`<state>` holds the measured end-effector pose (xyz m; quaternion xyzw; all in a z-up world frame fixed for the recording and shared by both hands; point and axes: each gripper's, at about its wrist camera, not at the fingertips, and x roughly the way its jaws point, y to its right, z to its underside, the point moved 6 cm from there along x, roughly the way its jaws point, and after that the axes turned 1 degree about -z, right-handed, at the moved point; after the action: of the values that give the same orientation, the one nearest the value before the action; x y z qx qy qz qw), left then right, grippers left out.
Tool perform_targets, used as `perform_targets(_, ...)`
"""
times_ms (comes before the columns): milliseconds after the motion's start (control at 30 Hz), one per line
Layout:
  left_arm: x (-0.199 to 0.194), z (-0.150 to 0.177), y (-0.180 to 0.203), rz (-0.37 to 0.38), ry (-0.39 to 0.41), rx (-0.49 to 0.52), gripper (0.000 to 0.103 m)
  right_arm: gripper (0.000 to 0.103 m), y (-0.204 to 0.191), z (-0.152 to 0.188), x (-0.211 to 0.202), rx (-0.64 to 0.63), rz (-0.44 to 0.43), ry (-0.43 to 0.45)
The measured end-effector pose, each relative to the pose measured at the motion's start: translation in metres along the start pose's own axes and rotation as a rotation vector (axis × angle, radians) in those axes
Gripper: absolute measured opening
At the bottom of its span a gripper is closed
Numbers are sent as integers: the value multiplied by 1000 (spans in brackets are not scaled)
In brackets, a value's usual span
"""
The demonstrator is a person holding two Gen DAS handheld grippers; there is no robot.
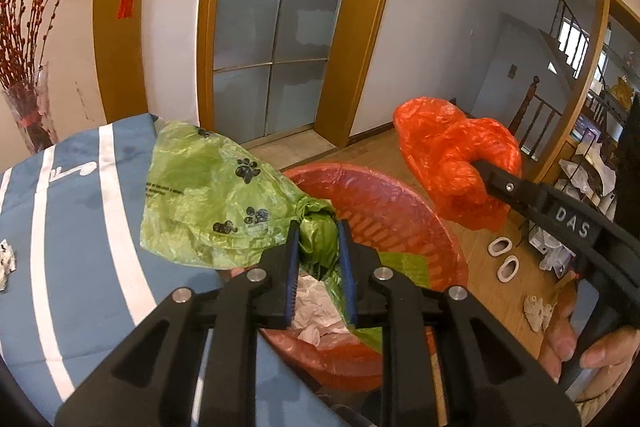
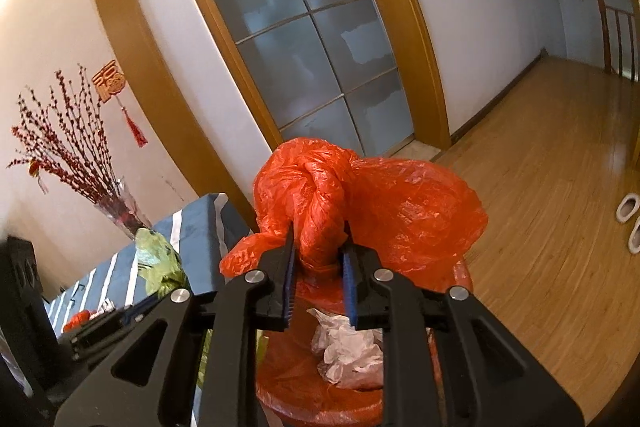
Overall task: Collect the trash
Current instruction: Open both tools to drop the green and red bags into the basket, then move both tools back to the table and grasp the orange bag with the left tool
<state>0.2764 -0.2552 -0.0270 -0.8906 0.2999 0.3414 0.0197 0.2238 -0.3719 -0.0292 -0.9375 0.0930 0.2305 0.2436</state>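
Observation:
My left gripper (image 1: 319, 227) is shut on the twisted neck of a green plastic bag with black paw prints (image 1: 208, 195). The bag hangs over the near rim of a red bin (image 1: 384, 211) lined with red plastic. Crumpled white paper (image 1: 316, 311) lies inside the bin. My right gripper (image 2: 318, 231) is shut on the knotted neck of a red plastic bag (image 2: 400, 211), held above the same bin (image 2: 296, 387). From the left wrist view the red bag (image 1: 444, 155) floats to the right of the bin on the right gripper (image 1: 482, 171).
A table with a blue and white striped cloth (image 1: 80, 227) stands left of the bin, with a paper scrap (image 1: 6, 263) at its edge. A vase of red branches (image 1: 28, 107) stands behind. White slippers (image 1: 504, 259) and crumpled paper (image 1: 536, 311) lie on the wooden floor.

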Motion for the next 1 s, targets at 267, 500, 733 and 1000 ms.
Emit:
perform_targets(267, 19, 11, -4, -1, -38, -1, 44, 50, 9, 11, 7, 23, 11, -28)
perform_targets(500, 10, 22, -34, -72, -43, -10, 52, 53, 14, 12, 0, 11, 58, -21)
perform_targets(733, -21, 33, -79, -187, -22, -13, 55, 55, -5, 14, -8, -53, 64, -16)
perform_targets(1000, -70, 48, -147, -310, 5, -97, 59, 56, -45, 25, -10, -132, 19, -36)
